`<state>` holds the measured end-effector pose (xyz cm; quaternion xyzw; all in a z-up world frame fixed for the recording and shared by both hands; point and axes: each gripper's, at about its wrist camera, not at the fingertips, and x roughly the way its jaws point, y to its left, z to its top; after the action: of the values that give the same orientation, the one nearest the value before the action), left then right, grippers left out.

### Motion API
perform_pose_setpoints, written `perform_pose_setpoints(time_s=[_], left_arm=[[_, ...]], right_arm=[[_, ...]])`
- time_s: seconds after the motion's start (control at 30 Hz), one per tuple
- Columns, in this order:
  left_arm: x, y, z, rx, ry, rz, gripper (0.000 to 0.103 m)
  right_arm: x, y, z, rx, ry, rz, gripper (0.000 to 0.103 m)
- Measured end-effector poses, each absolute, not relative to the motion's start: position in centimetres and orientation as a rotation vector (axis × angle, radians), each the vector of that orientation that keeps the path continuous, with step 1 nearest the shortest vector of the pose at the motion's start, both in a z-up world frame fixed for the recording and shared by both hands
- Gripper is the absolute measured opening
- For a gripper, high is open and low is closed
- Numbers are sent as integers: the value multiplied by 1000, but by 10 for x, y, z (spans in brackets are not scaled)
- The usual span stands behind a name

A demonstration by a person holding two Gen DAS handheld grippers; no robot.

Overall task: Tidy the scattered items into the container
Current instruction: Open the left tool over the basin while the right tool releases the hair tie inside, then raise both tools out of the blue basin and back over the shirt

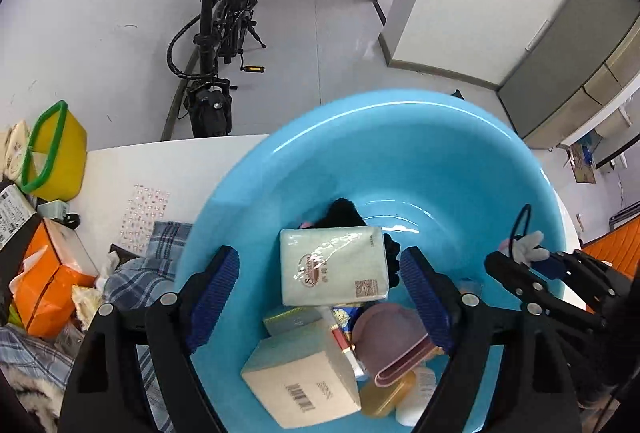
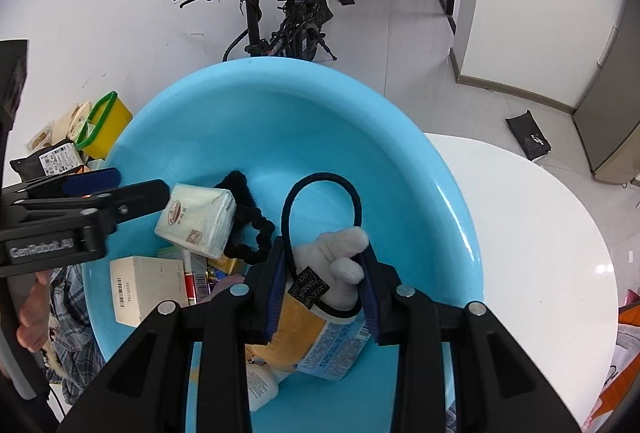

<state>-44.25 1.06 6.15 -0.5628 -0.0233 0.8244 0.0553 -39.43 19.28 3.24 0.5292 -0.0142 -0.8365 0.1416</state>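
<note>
Nearest the lens in the right wrist view: right gripper (image 2: 322,281), pads pinching a small grey plush charm (image 2: 344,253) with a black elastic loop (image 2: 320,189) standing up from it and a dark label hanging at its base. It hangs over the inside of the blue basin (image 2: 400,121), above a yellow-and-blue printed packet (image 2: 320,341).

Left gripper (image 1: 320,293): jaws spread wide, empty, poised over the basin (image 1: 400,137). A pale green tissue pack (image 1: 334,265) sits between the pads but touches neither.

Already in the basin: beige barcoded box (image 1: 304,381), pink folded pouch (image 1: 394,341), black scrunchie (image 2: 252,229).

Step in hand, as I judge it: dropping the charm. Next move calls for parting the right jaws over a free patch of basin floor, then fetching more from the clutter at left: orange tissue box (image 1: 48,281), plaid cloth (image 1: 152,257), sticker sheet (image 1: 146,211).

Hard to read:
- whether the tissue pack rests on the pile or is falling;
- items beneath the box and packet, mostly covered;
- the left clutter, cut off at the frame edge;
- the table (image 2: 540,233) under the basin.
</note>
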Motion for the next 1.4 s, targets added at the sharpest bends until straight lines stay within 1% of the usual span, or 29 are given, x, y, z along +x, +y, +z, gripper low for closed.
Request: perform_pose_setpoints(time_s=[0.03,0.17,0.23,0.27,0.3,0.33,0.5,0.57,0.67,0.73,0.8,0.87,0.9,0.93,0.97,1.0,1.03,1.1,1.17,1.4], left_arm=[[-440,9,65,-1693,-64,2514,85],[-430,-1,74,-1648,-90,2573,85],[-426,-5,75,-1622,-122,2585,85],[-425,-7,75,-1614,-138,2579,85],[-425,-8,73,-1617,-144,2574,85],[-425,-7,73,-1624,-143,2572,85],[-418,-10,73,-1606,-120,2577,85],[-411,-10,74,-1568,-136,2562,85],[-401,-8,78,-1522,-71,2608,85],[-393,-6,85,-1452,-3,2680,85],[-381,-6,97,-1310,0,2753,85],[-364,-8,111,-1080,3,2859,85],[-357,-8,116,-988,7,2904,86],[-348,-9,120,-886,16,2960,92],[-342,-9,122,-824,22,2999,103],[-339,-9,123,-795,18,3011,103],[-335,-10,122,-770,5,3008,103],[-332,-11,118,-759,-19,2981,103],[-330,-13,112,-772,-28,2992,103],[-317,-12,103,-770,-16,2986,103]], right_arm=[[-395,192,33,1518,-49,-2411,40],[-395,189,30,1516,-70,-2426,46],[-395,186,30,1519,-60,-2439,55],[-394,186,30,1517,-57,-2444,58],[-393,185,30,1514,-56,-2448,65],[-391,185,31,1506,-55,-2454,67],[-384,185,39,1482,-20,-2474,67],[-382,187,41,1470,-37,-2483,70],[-379,187,42,1448,-31,-2510,71],[-374,188,46,1392,-35,-2547,71],[-367,190,52,1313,-57,-2578,71],[-359,192,60,1222,-71,-2618,80],[-356,193,63,1177,-67,-2647,89],[-350,193,67,1102,-55,-2696,91],[-344,193,71,1022,-37,-2743,92],[-337,192,74,936,-15,-2787,96],[-329,191,78,838,10,-2826,103],[-316,189,81,699,58,-2865,103],[-308,185,82,644,118,-2888,103],[-295,175,80,638,248,-2898,103]])
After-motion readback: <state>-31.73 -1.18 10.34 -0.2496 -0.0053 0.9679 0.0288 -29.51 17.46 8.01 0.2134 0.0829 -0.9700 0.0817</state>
